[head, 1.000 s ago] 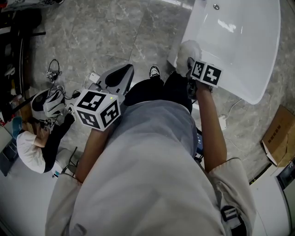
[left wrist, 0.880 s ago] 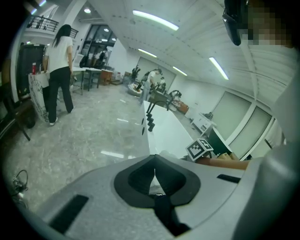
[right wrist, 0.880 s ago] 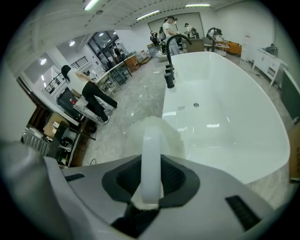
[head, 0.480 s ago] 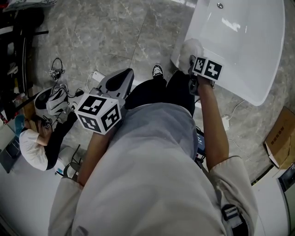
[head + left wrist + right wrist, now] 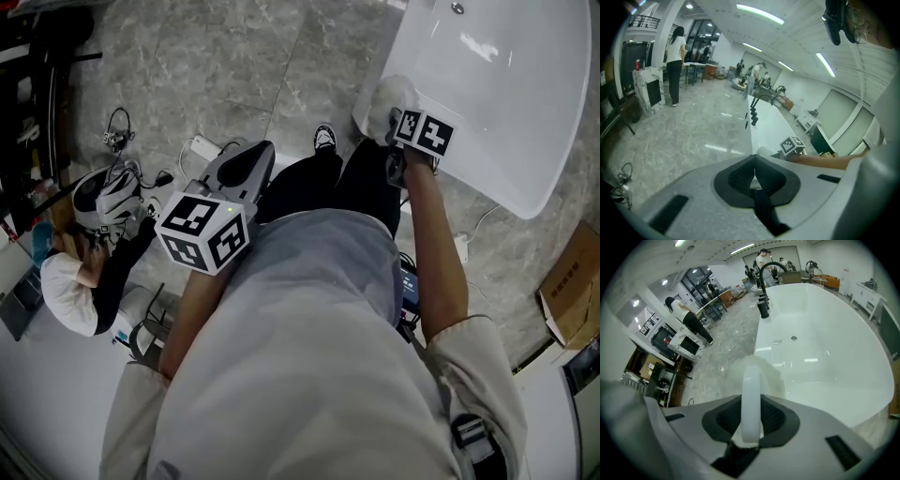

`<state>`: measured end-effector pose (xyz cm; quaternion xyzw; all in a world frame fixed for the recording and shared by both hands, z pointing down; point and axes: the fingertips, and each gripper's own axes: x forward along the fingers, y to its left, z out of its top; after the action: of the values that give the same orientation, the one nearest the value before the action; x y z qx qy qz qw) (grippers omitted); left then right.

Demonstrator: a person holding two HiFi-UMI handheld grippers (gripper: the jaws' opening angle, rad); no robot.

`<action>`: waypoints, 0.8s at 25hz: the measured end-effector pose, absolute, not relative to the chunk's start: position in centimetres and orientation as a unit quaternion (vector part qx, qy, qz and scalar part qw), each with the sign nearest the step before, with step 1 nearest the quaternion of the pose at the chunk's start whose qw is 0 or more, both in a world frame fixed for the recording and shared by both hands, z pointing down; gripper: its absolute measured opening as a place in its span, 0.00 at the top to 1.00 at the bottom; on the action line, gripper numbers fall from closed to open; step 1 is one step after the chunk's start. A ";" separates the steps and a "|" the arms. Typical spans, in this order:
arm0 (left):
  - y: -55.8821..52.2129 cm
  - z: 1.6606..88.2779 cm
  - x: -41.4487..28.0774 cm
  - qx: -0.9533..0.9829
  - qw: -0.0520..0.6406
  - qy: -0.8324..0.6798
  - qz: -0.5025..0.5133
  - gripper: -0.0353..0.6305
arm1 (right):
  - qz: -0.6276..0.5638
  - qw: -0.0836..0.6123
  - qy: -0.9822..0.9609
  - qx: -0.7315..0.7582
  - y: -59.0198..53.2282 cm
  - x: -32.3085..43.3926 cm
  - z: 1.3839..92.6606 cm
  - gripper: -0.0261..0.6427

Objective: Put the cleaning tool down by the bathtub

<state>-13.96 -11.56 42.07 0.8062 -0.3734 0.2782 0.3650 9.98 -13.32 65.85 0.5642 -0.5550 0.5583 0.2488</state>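
Note:
The cleaning tool has a white loop handle (image 5: pixel 751 399) and a fluffy white head (image 5: pixel 761 373). My right gripper (image 5: pixel 751 425) is shut on that handle. In the head view the tool's head (image 5: pixel 386 101) sits at the near corner of the white bathtub (image 5: pixel 506 103), just beyond the right gripper (image 5: pixel 403 141). My left gripper (image 5: pixel 239 169) hangs over the floor to the left of my legs. Its jaws (image 5: pixel 754 174) are shut with nothing between them. From the left gripper view the tub (image 5: pixel 766 129) and the tool's head (image 5: pixel 764 151) show ahead.
A black faucet (image 5: pixel 764 287) stands at the tub's far rim. A person (image 5: pixel 80 272) sits on the grey marble floor at the left among cables and a power strip (image 5: pixel 202 147). A cardboard box (image 5: pixel 567 281) lies at the right. My shoe (image 5: pixel 324 139) is near the tub.
The right gripper and the tool have edged slightly farther along the tub's corner. The left gripper has drifted a little. Neither grip has changed.

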 end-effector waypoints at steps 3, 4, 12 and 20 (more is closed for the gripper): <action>-11.6 42.3 -14.0 0.804 0.359 -0.376 0.289 0.94 | 0.561 0.250 -0.553 0.563 -13.7 10.0 66.5 0.84; -11.6 42.3 -13.9 0.803 0.357 -0.376 0.293 0.94 | 0.562 0.250 -0.551 0.564 -13.9 10.1 66.6 0.84; -12.0 42.2 -14.6 0.793 0.377 -0.388 0.280 0.94 | 0.567 0.255 -0.539 0.568 -14.5 10.3 67.6 0.84; -12.6 42.1 -14.2 0.794 0.379 -0.389 0.274 0.94 | 0.572 0.264 -0.536 0.562 -14.6 10.2 68.3 0.84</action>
<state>-14.21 -12.56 42.13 0.7936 -0.3892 0.2743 0.3788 10.20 -14.65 68.28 0.5619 -0.5355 0.5725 0.2641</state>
